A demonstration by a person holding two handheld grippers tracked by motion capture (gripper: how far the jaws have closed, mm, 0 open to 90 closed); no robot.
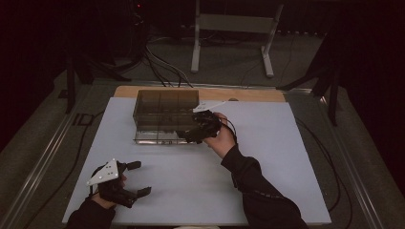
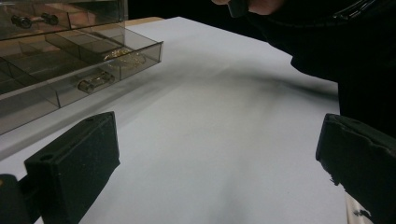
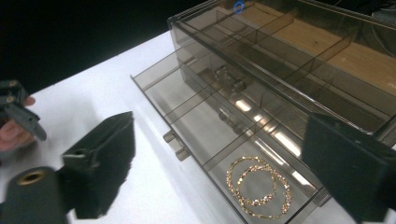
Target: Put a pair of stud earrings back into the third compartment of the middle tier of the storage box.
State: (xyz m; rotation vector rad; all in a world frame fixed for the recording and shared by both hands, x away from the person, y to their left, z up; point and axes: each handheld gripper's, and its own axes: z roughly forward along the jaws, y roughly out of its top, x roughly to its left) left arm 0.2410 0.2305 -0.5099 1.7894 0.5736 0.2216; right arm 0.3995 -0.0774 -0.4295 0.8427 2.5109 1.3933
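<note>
A smoky clear drawer box [image 1: 165,107] stands at the back of the white tabletop [image 1: 286,157]. Its lowest drawer [image 3: 187,123] is pulled out, and two gold bracelets [image 3: 258,186] lie in one of its front compartments. The bracelets [image 2: 126,56] also show through the drawer wall in the left gripper view. My right gripper [image 1: 190,136] hovers over the drawer's right front, open, its jaws wide apart above the bracelets with nothing between them [image 3: 224,165]. My left gripper [image 1: 139,179] rests near the table's front left corner, open and empty [image 2: 215,163].
A small handle [image 3: 175,144] sticks out of the drawer front. Upper drawers hold small metal pieces [image 2: 28,19]. Behind the table stand a white metal frame [image 1: 234,24] and floor cables [image 1: 162,67]. A bare wooden strip [image 1: 248,94] runs along the table's back edge.
</note>
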